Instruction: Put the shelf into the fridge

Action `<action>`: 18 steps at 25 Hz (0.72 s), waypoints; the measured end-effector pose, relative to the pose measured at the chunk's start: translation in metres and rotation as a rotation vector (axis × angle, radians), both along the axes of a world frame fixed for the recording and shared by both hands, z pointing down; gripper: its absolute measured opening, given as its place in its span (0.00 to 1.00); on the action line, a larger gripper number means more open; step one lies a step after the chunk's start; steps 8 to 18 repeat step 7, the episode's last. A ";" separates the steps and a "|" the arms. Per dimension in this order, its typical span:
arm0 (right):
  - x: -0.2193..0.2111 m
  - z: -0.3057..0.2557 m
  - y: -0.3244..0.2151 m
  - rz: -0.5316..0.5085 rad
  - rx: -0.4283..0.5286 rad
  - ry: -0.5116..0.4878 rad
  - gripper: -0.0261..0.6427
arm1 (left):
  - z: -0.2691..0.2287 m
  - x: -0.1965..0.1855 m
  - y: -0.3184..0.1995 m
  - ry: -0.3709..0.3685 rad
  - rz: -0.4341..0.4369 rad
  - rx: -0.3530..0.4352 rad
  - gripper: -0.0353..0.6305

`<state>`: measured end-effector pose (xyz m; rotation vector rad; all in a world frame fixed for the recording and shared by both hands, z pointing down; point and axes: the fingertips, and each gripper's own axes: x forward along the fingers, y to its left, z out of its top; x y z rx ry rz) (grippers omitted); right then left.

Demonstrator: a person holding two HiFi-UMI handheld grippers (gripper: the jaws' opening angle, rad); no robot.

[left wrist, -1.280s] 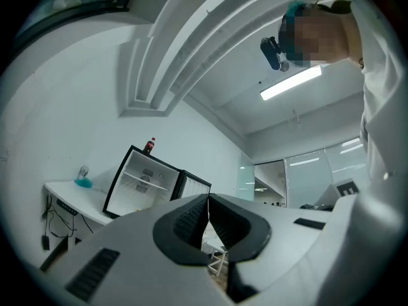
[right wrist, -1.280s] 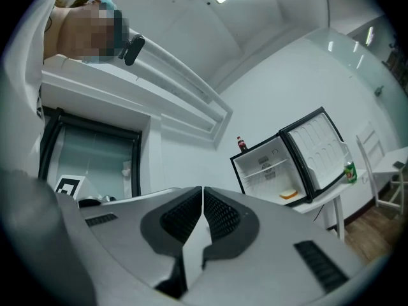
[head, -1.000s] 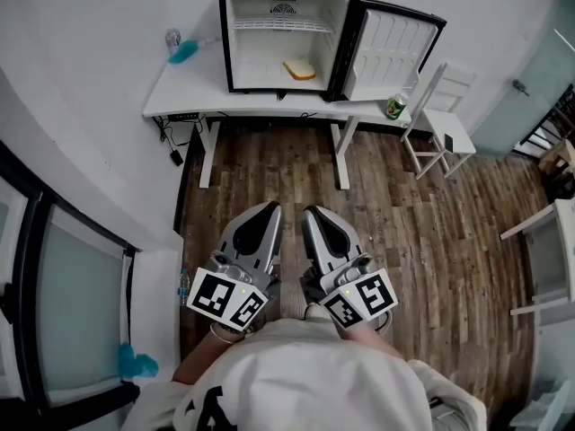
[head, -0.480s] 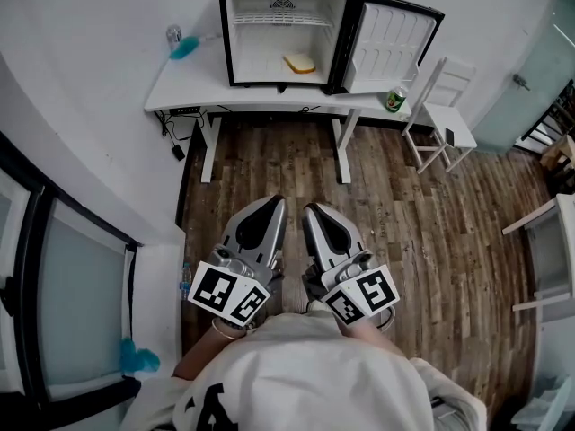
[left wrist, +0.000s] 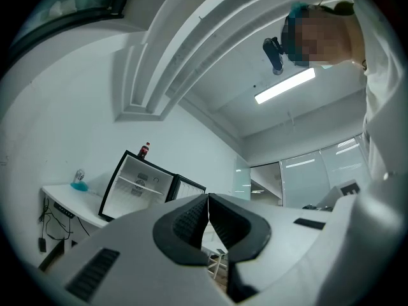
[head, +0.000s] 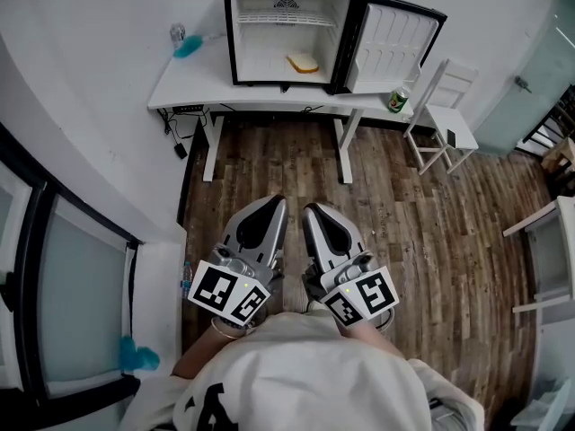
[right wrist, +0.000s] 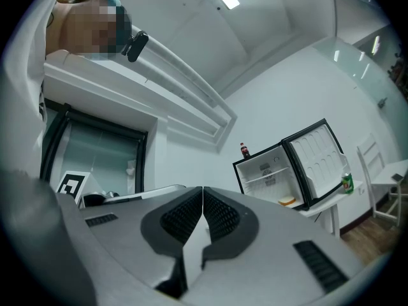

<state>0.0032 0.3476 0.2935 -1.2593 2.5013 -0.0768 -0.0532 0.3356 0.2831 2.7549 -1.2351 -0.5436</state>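
The person is standing well back from the work, holding both tools low and close to the body. The left gripper [head: 269,206] is fully closed, its two pads meeting with nothing between them, and the right gripper [head: 315,212] is the same: pads together, holding nothing.

Far ahead of both grippers the fridge [head: 269,50] is standing on a white table [head: 193,83], with its door [head: 395,48] swung open toward the right gripper's side. A white wire shelf [head: 285,21] is sitting across the upper part of the fridge, and it looks seated level on its rails. Below it a slice of bread [head: 305,63] is lying on the fridge floor. I am not seeing any other loose shelf on the table or on the floor near the grippers.

So I am judging that no handling step is going on now: the grippers are resting, and the shelf seems to be already in its place. If the work is not finished, the next move is asking for walking forward to the table, opening one gripper, and checking that the shelf is sitting fully back without touching the bread.
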 end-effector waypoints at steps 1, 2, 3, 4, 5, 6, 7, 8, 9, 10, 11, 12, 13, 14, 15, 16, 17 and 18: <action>0.000 0.000 0.001 0.000 0.001 0.003 0.08 | 0.000 0.000 0.001 -0.002 0.002 0.000 0.06; -0.001 -0.001 0.001 0.001 0.001 0.005 0.08 | -0.001 0.001 0.001 -0.003 0.004 0.001 0.06; 0.000 -0.001 0.001 0.002 0.002 0.006 0.08 | -0.001 0.001 0.001 -0.004 0.005 0.001 0.06; 0.000 -0.002 0.001 0.004 0.003 0.006 0.08 | -0.001 0.001 0.001 -0.004 0.006 0.001 0.06; 0.000 -0.003 0.002 0.006 0.005 0.005 0.08 | -0.001 0.001 0.001 -0.005 0.007 0.001 0.06; 0.001 -0.003 0.002 0.008 0.008 0.005 0.08 | -0.001 0.001 0.002 -0.006 0.007 0.001 0.06; 0.001 -0.004 0.002 0.010 0.010 0.005 0.08 | -0.001 0.001 0.002 -0.007 0.008 0.001 0.06; 0.001 -0.004 0.002 0.010 0.010 0.005 0.08 | -0.001 0.001 0.002 -0.007 0.008 0.001 0.06; 0.001 -0.004 0.002 0.010 0.010 0.005 0.08 | -0.001 0.001 0.002 -0.007 0.008 0.001 0.06; 0.001 -0.004 0.002 0.010 0.010 0.005 0.08 | -0.001 0.001 0.002 -0.007 0.008 0.001 0.06; 0.001 -0.004 0.002 0.010 0.010 0.005 0.08 | -0.001 0.001 0.002 -0.007 0.008 0.001 0.06; 0.001 -0.004 0.002 0.010 0.010 0.005 0.08 | -0.001 0.001 0.002 -0.007 0.008 0.001 0.06; 0.001 -0.004 0.002 0.010 0.010 0.005 0.08 | -0.001 0.001 0.002 -0.007 0.008 0.001 0.06; 0.001 -0.004 0.002 0.010 0.010 0.005 0.08 | -0.001 0.001 0.002 -0.007 0.008 0.001 0.06; 0.001 -0.004 0.002 0.010 0.010 0.005 0.08 | -0.001 0.001 0.002 -0.007 0.008 0.001 0.06; 0.001 -0.004 0.002 0.010 0.010 0.005 0.08 | -0.001 0.001 0.002 -0.007 0.008 0.001 0.06; 0.001 -0.004 0.002 0.010 0.010 0.005 0.08 | -0.001 0.001 0.002 -0.007 0.008 0.001 0.06; 0.001 -0.004 0.002 0.010 0.010 0.005 0.08 | -0.001 0.001 0.002 -0.007 0.008 0.001 0.06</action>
